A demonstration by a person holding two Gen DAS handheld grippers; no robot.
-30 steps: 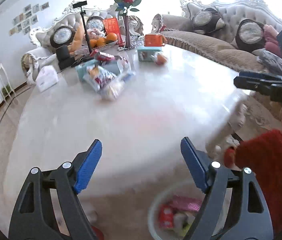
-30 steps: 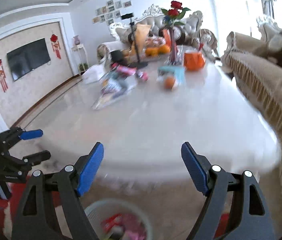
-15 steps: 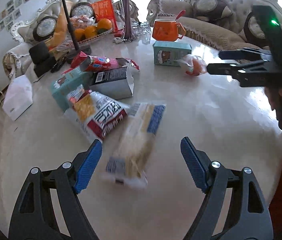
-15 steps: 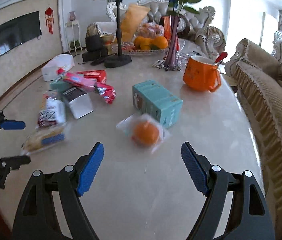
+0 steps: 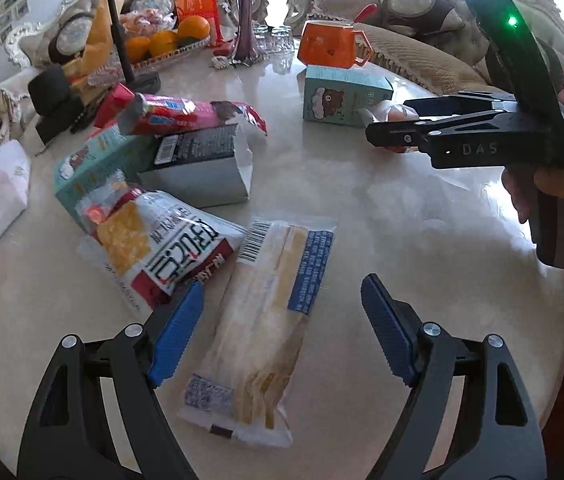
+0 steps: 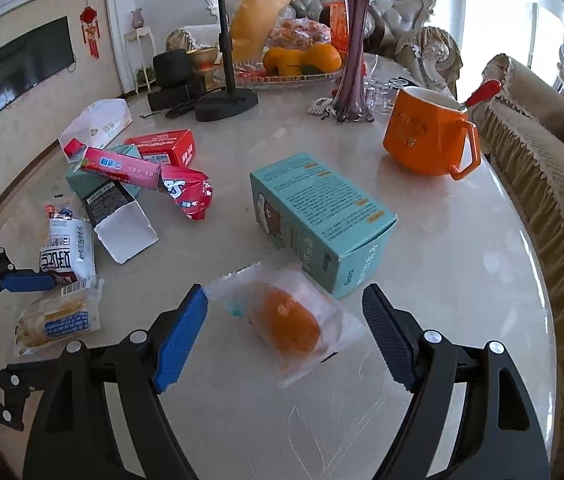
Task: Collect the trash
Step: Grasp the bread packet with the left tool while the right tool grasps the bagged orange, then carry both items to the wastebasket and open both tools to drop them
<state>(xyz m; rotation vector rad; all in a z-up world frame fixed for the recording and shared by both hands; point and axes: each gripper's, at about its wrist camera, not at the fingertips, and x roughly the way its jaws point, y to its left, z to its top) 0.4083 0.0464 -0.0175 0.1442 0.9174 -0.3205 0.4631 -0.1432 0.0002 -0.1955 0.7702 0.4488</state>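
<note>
The box (image 6: pixel 322 220) lay near the middle of the desk (image 6: pixel 462 280). Just in front of the box, touching its near corner, lay the wrapped bun (image 6: pixel 286 320), between the spread jaws of the right tool (image 6: pixel 284 334). Behind the box to the right stood the mug (image 6: pixel 426 132) with a spoon (image 6: pixel 478 94) in it. Behind the box stood the vase (image 6: pixel 352 64), and behind the vase the fruit tray (image 6: pixel 294 66). Left of the box lay a heap of packets and cartons (image 6: pixel 130 184). In front of that heap lay the bread pack (image 5: pixel 266 320), between the open jaws of the left tool (image 5: pixel 282 328).
</note>
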